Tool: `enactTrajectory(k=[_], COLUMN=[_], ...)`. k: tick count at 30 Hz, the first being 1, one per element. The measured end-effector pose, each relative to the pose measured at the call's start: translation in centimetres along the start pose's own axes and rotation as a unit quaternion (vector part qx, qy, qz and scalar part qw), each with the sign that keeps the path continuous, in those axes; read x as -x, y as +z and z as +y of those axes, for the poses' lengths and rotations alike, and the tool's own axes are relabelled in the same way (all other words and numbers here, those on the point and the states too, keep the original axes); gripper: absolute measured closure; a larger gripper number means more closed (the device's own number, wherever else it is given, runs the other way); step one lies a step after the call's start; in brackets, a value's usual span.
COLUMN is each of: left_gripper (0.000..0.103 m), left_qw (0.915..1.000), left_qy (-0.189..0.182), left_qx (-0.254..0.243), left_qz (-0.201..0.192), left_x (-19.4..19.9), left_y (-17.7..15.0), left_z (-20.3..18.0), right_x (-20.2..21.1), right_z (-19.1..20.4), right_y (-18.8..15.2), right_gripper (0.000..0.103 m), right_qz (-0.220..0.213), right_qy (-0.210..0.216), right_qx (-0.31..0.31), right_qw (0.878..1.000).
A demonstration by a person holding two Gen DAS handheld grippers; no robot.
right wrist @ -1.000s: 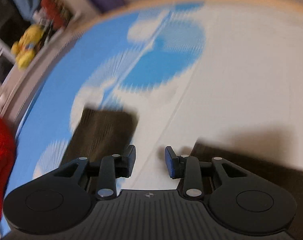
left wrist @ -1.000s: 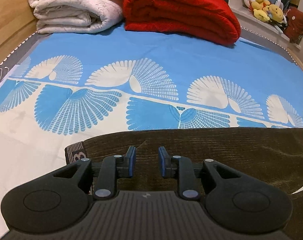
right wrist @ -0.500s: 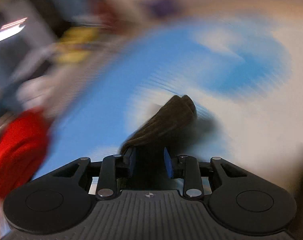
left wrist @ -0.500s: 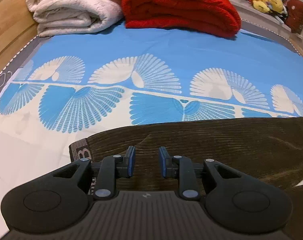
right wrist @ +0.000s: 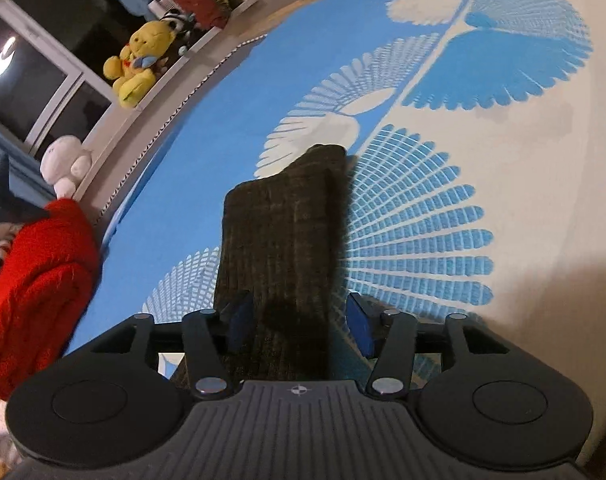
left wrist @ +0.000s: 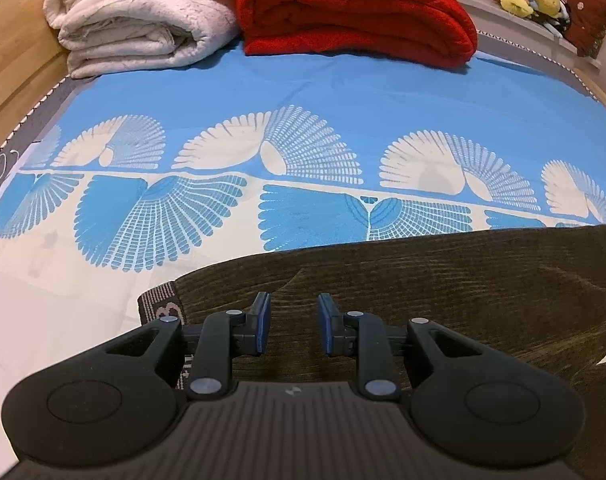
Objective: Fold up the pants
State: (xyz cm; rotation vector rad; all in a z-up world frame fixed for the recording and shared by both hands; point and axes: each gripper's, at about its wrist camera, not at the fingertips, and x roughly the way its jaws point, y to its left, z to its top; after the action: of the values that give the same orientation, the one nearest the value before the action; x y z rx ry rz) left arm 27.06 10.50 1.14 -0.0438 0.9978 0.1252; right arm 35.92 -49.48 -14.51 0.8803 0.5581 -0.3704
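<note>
Dark brown corduroy pants (left wrist: 443, 280) lie flat on a blue and white patterned bed sheet (left wrist: 303, 112), waistband with a patterned label (left wrist: 161, 306) at the left. My left gripper (left wrist: 291, 326) is open and empty, just above the pants near the waistband. In the right wrist view the pants' leg end (right wrist: 287, 240) stretches ahead over the sheet (right wrist: 523, 160). My right gripper (right wrist: 299, 322) is open wide, with the leg lying between its blue pads (right wrist: 359, 324).
A folded white blanket (left wrist: 143, 20) and a folded red blanket (left wrist: 355, 8) lie at the bed's far end. Plush toys (right wrist: 137, 64) sit on a shelf beside the bed. The red blanket (right wrist: 39, 292) is at the right view's left.
The left gripper has barely moved and stays open. The right gripper swung fast over the bed, came over the leg end, and its jaws have opened wider around it.
</note>
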Motion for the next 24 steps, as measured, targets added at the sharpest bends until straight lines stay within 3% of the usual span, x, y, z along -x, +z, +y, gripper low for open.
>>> enactTrajectory(k=[1,2,6,9,12,14,16,19,21,23,24], left_gripper=[0.075,0.075,0.075,0.075,0.075,0.075,0.075,0.069,0.066,0.065,0.063], left_qw=[1.0,1.0,0.9999,0.9997,0.9991,0.9988,0.9985,0.9975,0.9961,0.994,0.9927], left_qy=[0.001,0.001,0.002,0.007,0.01,0.006,0.006,0.009,0.003,-0.004,-0.008], left_qx=[0.004,0.006,0.012,0.021,0.039,0.047,0.054,0.07,0.088,0.109,0.119], left_qz=[0.0,0.0,-0.004,-0.006,-0.007,-0.01,-0.012,-0.01,-0.003,0.01,0.018], left_x=[0.0,0.1,0.4,0.6,0.8,1.0,1.3,1.5,1.4,0.9,0.5], left_y=[0.0,0.1,0.2,0.4,0.5,0.5,0.3,-0.2,-0.5,-1.1,-1.5], left_z=[0.2,0.3,1.2,2.3,3.7,4.6,5.6,7.5,9.3,11.4,12.5], right_x=[-0.2,-0.2,3.2,8.1,9.0,9.0,10.1,12.3,11.3,10.8,11.8], right_z=[0.4,0.6,1.7,1.7,-1.8,-4.4,-4.8,-3.2,-4.0,-6.0,-6.5], right_y=[0.0,0.1,0.5,1.1,0.4,-0.2,0.1,0.3,0.3,0.5,0.7], right_gripper=[0.069,0.09,0.093,0.093,0.091,0.093,0.091,0.083,0.082,0.082,0.08], right_qz=[0.002,0.007,-0.052,-0.114,-0.054,-0.013,-0.028,-0.104,-0.069,-0.011,-0.021], right_qy=[-0.004,-0.006,-0.049,-0.148,-0.259,-0.292,-0.272,-0.27,-0.25,-0.245,-0.246], right_qx=[0.002,0.003,0.005,-0.019,-0.068,-0.106,-0.107,-0.026,0.002,-0.031,-0.048], right_qw=[1.0,1.0,0.997,0.982,0.962,0.951,0.956,0.957,0.966,0.969,0.968])
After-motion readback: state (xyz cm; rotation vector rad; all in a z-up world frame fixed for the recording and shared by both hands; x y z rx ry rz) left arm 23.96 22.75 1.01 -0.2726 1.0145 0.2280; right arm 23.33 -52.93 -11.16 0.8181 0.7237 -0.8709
